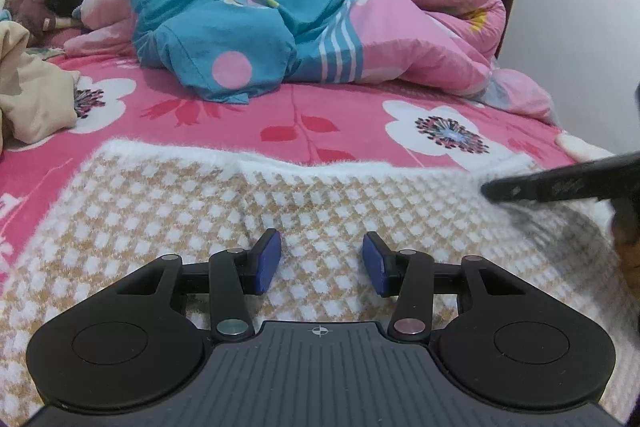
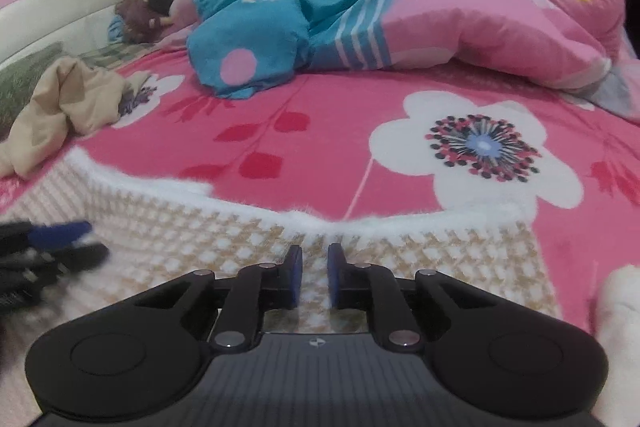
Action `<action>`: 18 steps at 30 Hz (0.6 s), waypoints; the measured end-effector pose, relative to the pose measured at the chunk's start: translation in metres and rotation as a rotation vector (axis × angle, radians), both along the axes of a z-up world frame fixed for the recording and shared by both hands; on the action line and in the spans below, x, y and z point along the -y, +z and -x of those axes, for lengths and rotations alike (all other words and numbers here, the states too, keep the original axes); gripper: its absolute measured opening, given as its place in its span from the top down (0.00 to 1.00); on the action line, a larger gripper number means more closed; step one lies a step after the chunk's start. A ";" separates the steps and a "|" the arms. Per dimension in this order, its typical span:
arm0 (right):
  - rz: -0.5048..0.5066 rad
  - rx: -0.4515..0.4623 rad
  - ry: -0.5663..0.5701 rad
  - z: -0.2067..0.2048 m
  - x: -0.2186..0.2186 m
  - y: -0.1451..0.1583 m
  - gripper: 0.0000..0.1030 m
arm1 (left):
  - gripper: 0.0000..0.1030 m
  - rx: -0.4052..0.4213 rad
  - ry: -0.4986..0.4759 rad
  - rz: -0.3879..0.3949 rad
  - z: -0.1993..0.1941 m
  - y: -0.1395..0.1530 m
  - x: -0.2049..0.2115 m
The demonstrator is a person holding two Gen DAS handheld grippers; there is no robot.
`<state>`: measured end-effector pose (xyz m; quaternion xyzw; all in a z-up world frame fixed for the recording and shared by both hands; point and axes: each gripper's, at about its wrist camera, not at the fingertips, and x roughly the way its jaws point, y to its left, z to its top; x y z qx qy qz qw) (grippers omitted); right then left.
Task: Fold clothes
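Fuzzy checkered knit point(image 1: 168, 211) flat on floral plush bedspread point(image 1: 320, 115).

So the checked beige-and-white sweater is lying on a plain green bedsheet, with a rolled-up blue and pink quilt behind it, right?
Not quite: the bedsheet is pink with big white flowers, not plain green. The right wrist view shows it clearly. The checked sweater does lie on it, with the blue and pink quilt behind.

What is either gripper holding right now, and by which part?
Nothing. The left gripper and right gripper hover over the checked sweater, jaws apart and empty.
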<state>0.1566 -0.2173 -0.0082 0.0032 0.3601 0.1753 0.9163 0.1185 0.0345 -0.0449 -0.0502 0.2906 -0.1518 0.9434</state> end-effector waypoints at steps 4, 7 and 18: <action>-0.118 0.013 0.104 0.040 -0.012 0.018 0.86 | 0.55 -0.006 -0.012 0.027 -0.002 -0.002 -0.004; -0.049 -0.028 0.147 0.050 -0.028 -0.011 0.87 | 0.55 -0.012 -0.024 0.023 -0.003 -0.003 -0.004; -0.002 -0.017 0.221 0.087 -0.060 -0.014 0.85 | 0.55 -0.012 -0.039 0.062 -0.004 -0.007 -0.011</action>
